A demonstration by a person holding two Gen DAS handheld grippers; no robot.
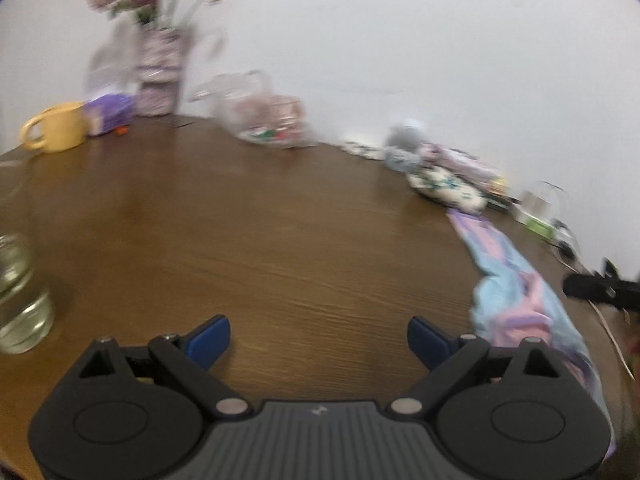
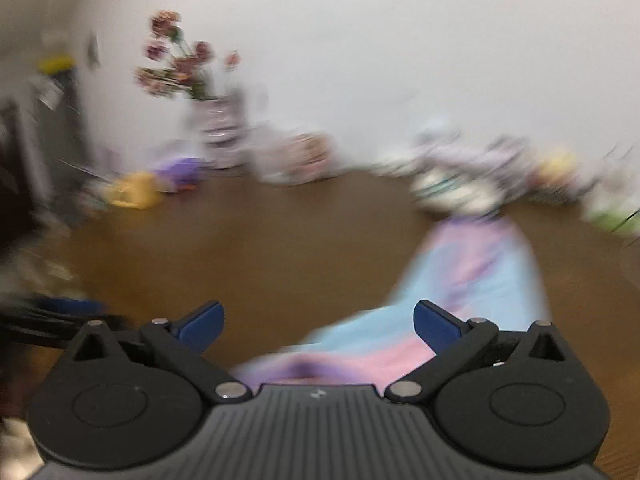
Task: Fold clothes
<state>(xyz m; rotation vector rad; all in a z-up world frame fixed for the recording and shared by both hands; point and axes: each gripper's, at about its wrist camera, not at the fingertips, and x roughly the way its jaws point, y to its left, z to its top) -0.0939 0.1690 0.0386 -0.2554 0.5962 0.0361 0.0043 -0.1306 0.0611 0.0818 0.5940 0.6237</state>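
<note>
Motion blur smears the pastel pink-and-blue garment (image 2: 472,264) in the right wrist view; the clear glass jar (image 1: 18,300) is cut off at the left wrist view's edge.

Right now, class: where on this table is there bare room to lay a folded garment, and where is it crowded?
Bare: the wooden table middle, between yellow mug, glass jar and pastel garment. Crowded: the wall edge, from flower vase to plastic bag and small clothes pile.

pastel blue-pink garment (image 1: 516,292), yellow mug (image 1: 56,127)

soft even light, fisheye-bent edges, heavy right-view motion blur
</note>
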